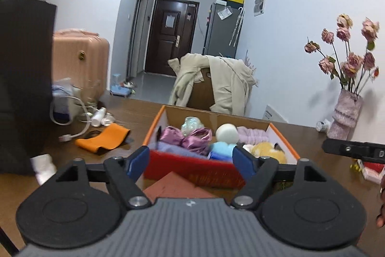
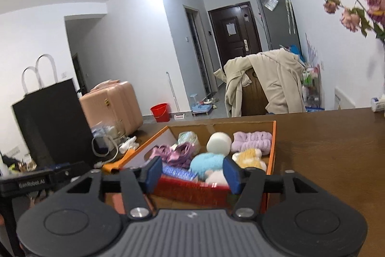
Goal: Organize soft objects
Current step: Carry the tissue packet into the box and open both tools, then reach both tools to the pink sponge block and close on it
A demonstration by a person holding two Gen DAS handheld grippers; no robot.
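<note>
orange-rimmed cardboard box (image 1: 284,139) at 12 o'clock, soft toys gathered inside, likely for sorting | orange cloth strap (image 1: 103,139) at 10 o'clock, outside | left gripper (image 1: 190,159) wide open, empty | right gripper (image 2: 191,174) wide open, empty

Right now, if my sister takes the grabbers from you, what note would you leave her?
Left hand-held gripper: open, empty, in front of the box.
Right hand-held gripper: open, empty, also facing the box.
In the box: purple satin bow, white ball, lilac headband, blue plush, yellow plush.
Possibly left: orange cloth on the table, left of the box.
</note>
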